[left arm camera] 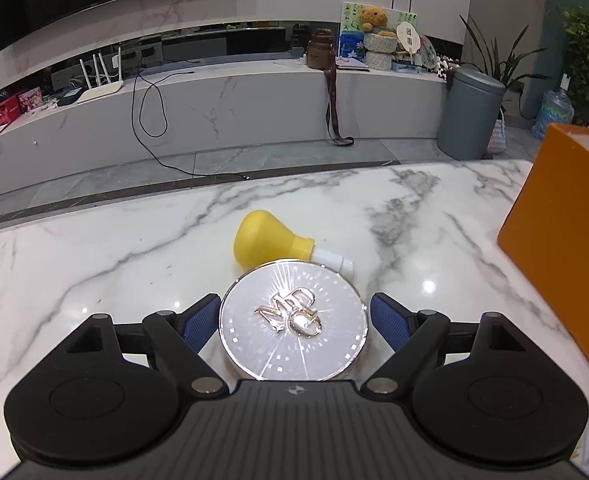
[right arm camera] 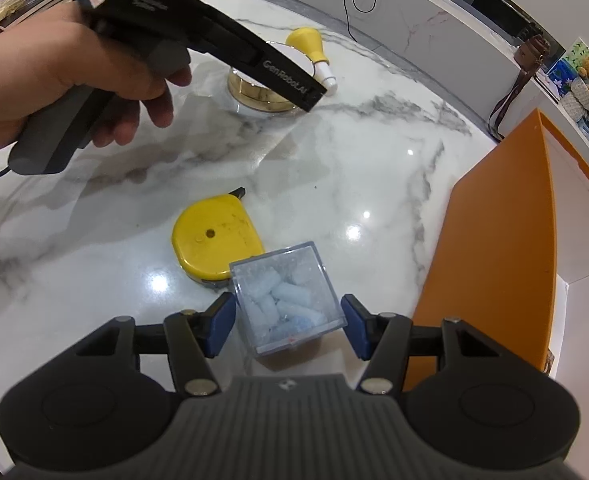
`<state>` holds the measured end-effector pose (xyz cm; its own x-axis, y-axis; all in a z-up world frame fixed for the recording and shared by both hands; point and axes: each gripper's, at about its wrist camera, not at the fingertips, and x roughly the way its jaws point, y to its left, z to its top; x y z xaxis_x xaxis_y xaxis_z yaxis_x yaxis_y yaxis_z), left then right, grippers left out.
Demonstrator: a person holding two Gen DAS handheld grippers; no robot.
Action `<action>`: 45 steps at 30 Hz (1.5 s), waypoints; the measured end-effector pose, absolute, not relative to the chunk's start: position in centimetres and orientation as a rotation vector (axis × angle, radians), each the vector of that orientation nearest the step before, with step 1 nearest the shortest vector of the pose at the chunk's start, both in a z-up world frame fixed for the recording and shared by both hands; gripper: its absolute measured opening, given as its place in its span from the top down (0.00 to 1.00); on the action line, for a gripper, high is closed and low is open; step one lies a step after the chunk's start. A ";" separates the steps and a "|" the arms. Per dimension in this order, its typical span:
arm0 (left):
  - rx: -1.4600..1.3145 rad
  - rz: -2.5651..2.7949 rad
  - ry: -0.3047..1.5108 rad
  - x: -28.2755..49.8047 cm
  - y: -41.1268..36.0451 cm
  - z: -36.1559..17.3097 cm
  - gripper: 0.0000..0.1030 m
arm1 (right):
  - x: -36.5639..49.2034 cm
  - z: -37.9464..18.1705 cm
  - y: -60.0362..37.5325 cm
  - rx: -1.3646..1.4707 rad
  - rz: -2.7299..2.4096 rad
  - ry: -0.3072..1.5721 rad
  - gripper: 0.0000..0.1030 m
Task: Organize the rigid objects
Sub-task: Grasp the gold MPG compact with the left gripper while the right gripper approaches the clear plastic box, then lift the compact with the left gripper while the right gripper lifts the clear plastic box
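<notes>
Two grippers are at work, and each one has a thing between its jaws. Your left gripper (left arm camera: 294, 322) stands spread around the round silver compact (left arm camera: 293, 322) on the marble table (left arm camera: 94, 264). The left pad (left arm camera: 200, 322) seems to touch its rim or is just beside it, and the right pad has a clear gap — so it is not yet gripped. The yellow bulb-shaped bottle (left arm camera: 268, 242) lies on its side just behind the compact. I judge you are at the grasp step here: close the jaws evenly on the rim, then lift. The lid looks smooth and shiny, so it may slip.

Your left hand (right arm camera: 66, 80) holds the tool pointing down at a slant over the compact.

Your right gripper (right arm camera: 288, 326) points steeply down around the clear plastic box (right arm camera: 286, 300) of pale blue pieces; whether the pads press it, I cannot tell. The yellow tape measure (right arm camera: 214, 238) lies just behind it, and the orange box (right arm camera: 494, 260) — probably the place for the objects — stands to the right.
</notes>
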<state>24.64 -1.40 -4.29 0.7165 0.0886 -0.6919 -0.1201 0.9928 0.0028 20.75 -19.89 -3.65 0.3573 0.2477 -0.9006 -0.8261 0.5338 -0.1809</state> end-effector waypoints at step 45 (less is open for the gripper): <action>-0.048 0.041 0.801 13.1 -4.1 -1.8 0.15 | 19.9 2.0 -22.5 -0.519 0.711 0.942 0.51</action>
